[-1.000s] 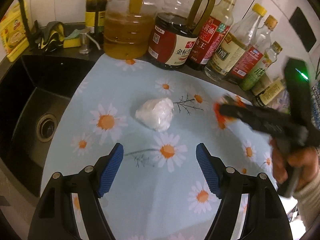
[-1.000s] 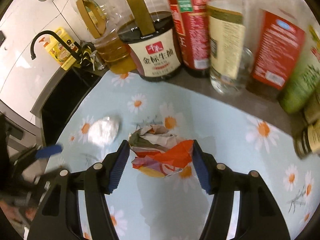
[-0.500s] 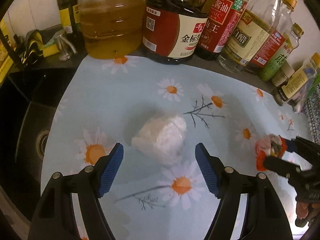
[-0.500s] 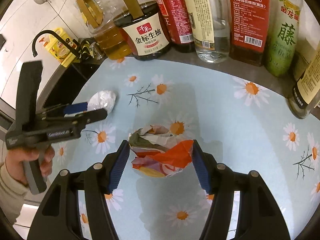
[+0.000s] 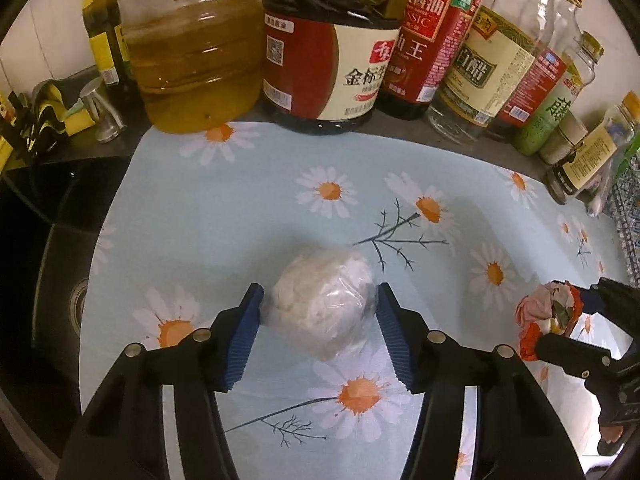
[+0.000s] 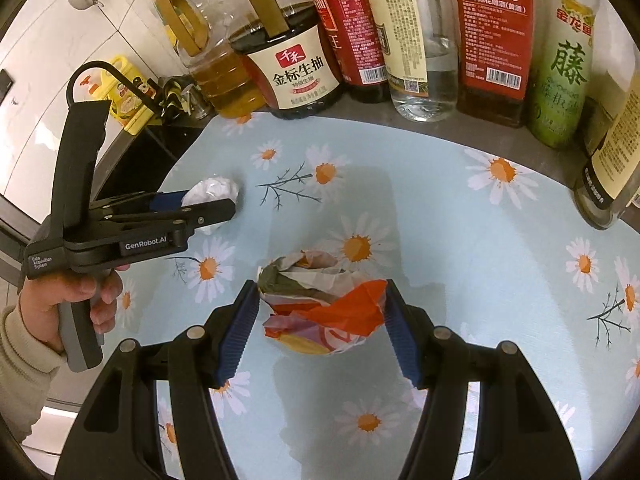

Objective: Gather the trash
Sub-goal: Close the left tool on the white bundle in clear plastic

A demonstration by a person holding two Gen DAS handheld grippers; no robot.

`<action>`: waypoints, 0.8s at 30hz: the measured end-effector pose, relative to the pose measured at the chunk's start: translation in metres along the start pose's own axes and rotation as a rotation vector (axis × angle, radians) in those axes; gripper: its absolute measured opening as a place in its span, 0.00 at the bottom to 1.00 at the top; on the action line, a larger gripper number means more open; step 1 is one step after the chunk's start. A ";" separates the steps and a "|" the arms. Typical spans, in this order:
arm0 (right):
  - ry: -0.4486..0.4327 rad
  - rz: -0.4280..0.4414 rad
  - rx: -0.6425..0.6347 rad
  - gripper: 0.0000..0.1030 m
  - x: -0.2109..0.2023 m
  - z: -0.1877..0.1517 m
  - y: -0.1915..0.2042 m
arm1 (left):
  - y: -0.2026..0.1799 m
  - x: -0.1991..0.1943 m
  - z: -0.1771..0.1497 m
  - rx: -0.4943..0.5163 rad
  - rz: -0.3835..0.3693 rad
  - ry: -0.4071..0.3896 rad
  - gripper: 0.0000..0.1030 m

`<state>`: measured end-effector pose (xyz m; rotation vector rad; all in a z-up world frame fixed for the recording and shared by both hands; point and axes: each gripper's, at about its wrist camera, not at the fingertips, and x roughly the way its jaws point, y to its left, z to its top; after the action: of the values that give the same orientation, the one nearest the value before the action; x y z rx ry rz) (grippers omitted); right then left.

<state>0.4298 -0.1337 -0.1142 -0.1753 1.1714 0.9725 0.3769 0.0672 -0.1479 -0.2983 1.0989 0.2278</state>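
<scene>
Only right wrist shows person's hand [image 6: 60,304]. Left gripper [image 5: 320,320] jaws, earlier wide, now bracket white wad [image 5: 324,304]; right gripper [image 6: 320,320] clamps crumpled wrapper [image 6: 324,308].

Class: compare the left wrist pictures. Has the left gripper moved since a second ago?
Yes. The left gripper has advanced toward the bottles: the soy sauce jug looms larger, and the white plastic wad, formerly ahead, now sits between the blue pads.

Crinkled glossy white plastic wad [image 5: 324,312], crumpled matt printed paper ball [image 6: 324,312], ribbed blue rubbery gripper pads [image 5: 242,344], smooth daisy-print mat [image 5: 240,216]
</scene>
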 end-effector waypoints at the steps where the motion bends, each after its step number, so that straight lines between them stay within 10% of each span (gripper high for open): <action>1: 0.000 -0.001 0.002 0.60 0.000 0.000 0.000 | 0.000 0.000 0.000 0.000 -0.002 -0.002 0.53; 24: -0.024 -0.061 0.058 0.60 -0.018 -0.040 0.029 | 0.006 -0.064 -0.061 0.049 -0.091 -0.087 0.52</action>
<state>0.3803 -0.1493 -0.1063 -0.1521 1.1639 0.8840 0.2955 0.0495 -0.1167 -0.2917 1.0009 0.1316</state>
